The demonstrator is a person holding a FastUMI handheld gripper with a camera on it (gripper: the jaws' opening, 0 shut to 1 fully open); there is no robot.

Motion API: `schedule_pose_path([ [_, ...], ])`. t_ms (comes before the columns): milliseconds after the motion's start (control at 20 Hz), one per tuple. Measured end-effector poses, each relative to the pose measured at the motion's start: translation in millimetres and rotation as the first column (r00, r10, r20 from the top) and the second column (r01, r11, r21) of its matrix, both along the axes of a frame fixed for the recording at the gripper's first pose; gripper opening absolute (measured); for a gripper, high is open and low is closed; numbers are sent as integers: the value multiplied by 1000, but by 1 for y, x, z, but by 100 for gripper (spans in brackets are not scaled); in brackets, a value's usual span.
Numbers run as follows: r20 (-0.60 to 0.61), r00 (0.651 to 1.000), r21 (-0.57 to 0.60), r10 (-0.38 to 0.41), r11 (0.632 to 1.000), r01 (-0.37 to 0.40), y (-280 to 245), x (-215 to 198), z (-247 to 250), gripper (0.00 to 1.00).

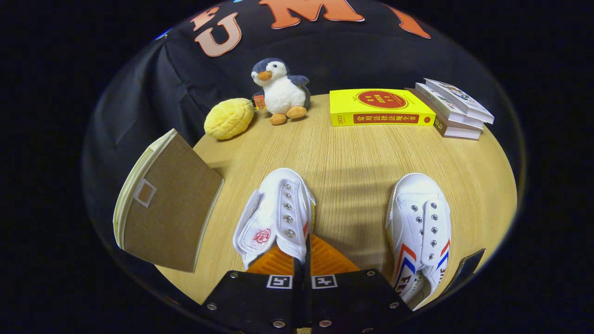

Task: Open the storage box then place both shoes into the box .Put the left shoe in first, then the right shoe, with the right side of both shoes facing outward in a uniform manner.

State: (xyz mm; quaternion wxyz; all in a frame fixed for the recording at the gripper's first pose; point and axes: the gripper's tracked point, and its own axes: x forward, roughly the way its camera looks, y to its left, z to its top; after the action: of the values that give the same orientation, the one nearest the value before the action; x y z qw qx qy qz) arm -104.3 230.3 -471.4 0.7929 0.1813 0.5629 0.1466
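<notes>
My gripper (306, 254) is shut on the side wall of the left-hand white shoe (278, 211), and the thin edge of that wall runs down between the two fingers. This shoe points away from me and leans over, its tongue folded out to show a red stamp. The other white shoe (422, 222), with red and blue stripes, lies flat on the wooden table (352, 153) to the right of the fingers. The brown fabric storage box (167, 204) with a cream rim stands left of the held shoe. It turns a brown panel with a pale square patch toward me, and its inside is hidden.
At the back of the table stand a plush penguin (280, 90) and a yellow bun-shaped toy (229, 118). A thick yellow book (380, 107) and a stack of books (457, 109) lie at the back right. A dark object (468, 268) sits by the right shoe's heel.
</notes>
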Motion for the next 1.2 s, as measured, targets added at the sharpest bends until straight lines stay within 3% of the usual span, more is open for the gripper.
schedule_pose_path([
  [500, 67, 998, 30, -17, 999, 16, 27, 21, 57, 0],
  [800, 189, 975, 104, -113, 990, 95, 49, 70, 142, 0],
  [1200, 262, 957, 190, -125, 979, 75, 111, 105, 224, 0],
])
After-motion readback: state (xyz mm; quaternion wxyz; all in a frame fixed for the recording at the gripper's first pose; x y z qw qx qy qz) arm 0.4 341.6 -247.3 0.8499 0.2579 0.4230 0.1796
